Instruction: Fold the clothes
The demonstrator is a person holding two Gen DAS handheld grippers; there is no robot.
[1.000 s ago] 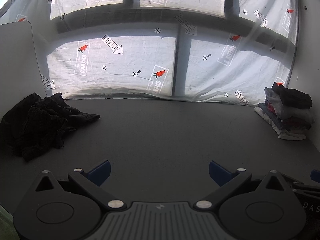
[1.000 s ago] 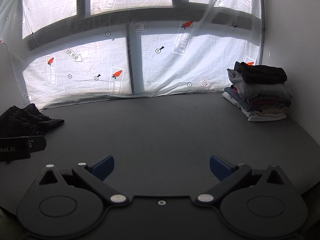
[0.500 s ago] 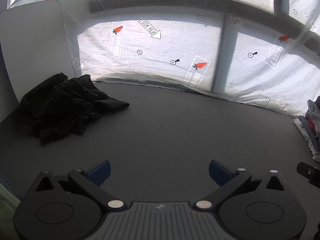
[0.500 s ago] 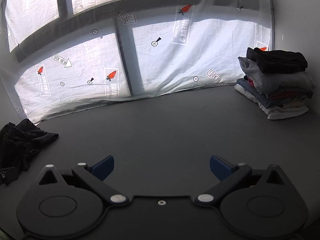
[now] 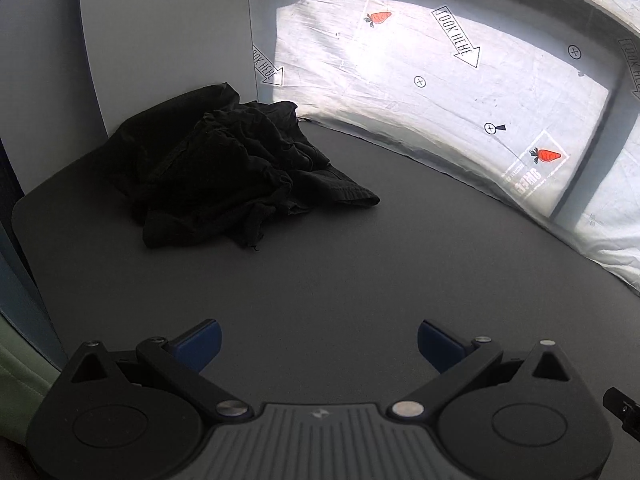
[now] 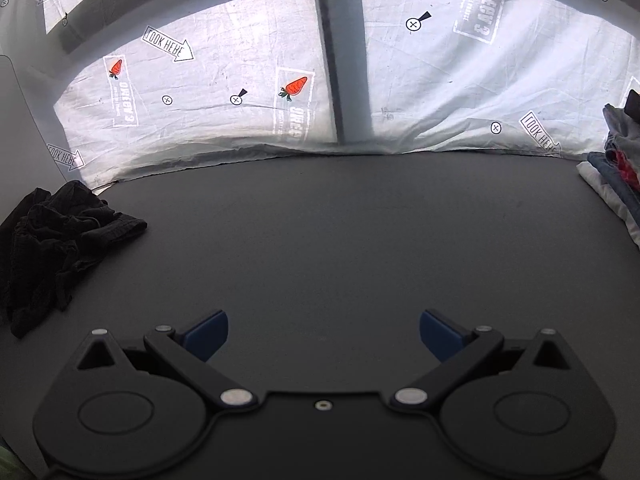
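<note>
A crumpled heap of black clothes (image 5: 224,172) lies at the far left of the dark grey table (image 5: 360,264); it also shows at the left edge of the right wrist view (image 6: 56,244). My left gripper (image 5: 318,342) is open and empty, above the table, short of the heap and to its right. My right gripper (image 6: 323,338) is open and empty over the middle of the table. A stack of folded clothes (image 6: 618,168) sits at the far right edge of the table.
A white printed sheet (image 6: 280,88) hangs behind the table's far edge. A pale panel (image 5: 160,40) stands behind the black heap at the left. Part of the other gripper (image 5: 624,408) shows at the lower right of the left wrist view.
Both grippers have swung to the left. The black heap has come closer and more central in the left wrist view; the folded stack has slid to the right edge of the right wrist view.
</note>
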